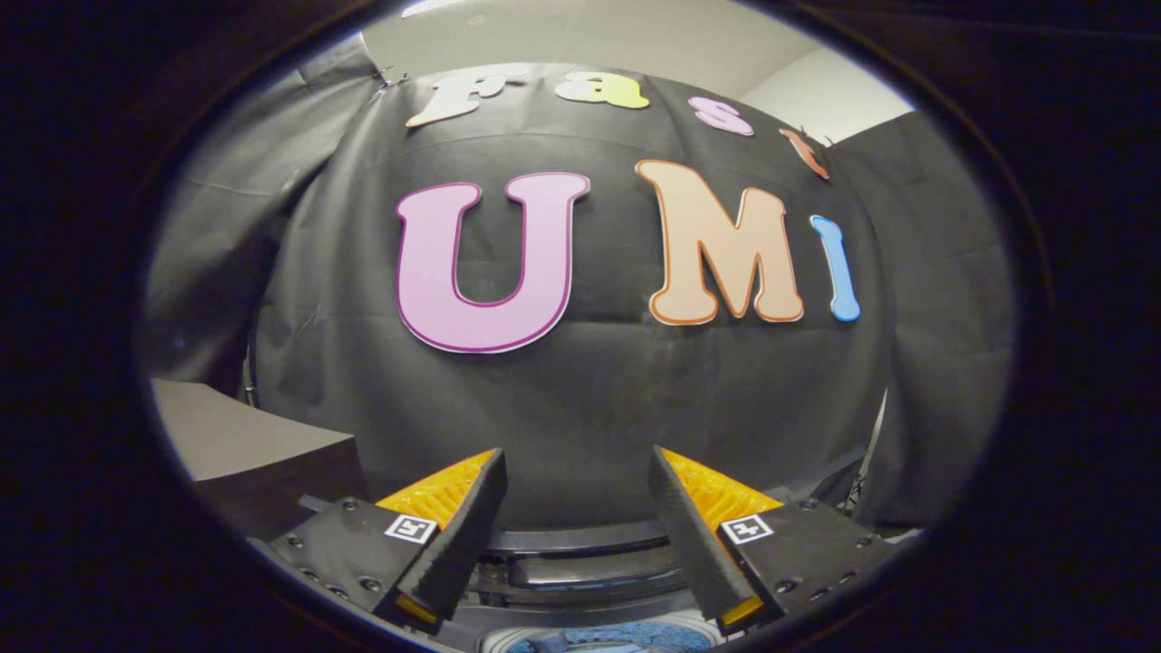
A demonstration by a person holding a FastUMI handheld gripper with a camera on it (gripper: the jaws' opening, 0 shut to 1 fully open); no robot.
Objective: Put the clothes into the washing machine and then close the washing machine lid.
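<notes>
My claw (576, 535), released and empty, hangs above the washing machine (590, 580); aimed at the wall, I risk missing the clothes (617, 638) below.

Your gripper (577, 472) sits at lower centre, fingers apart with nothing between them. Below them lies the washing machine (580, 562); behind it the booth wall (580, 399).

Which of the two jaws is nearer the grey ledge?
The left one, beside the grey ledge; the right is farther off. Both stand open, empty, above the washing machine.
</notes>
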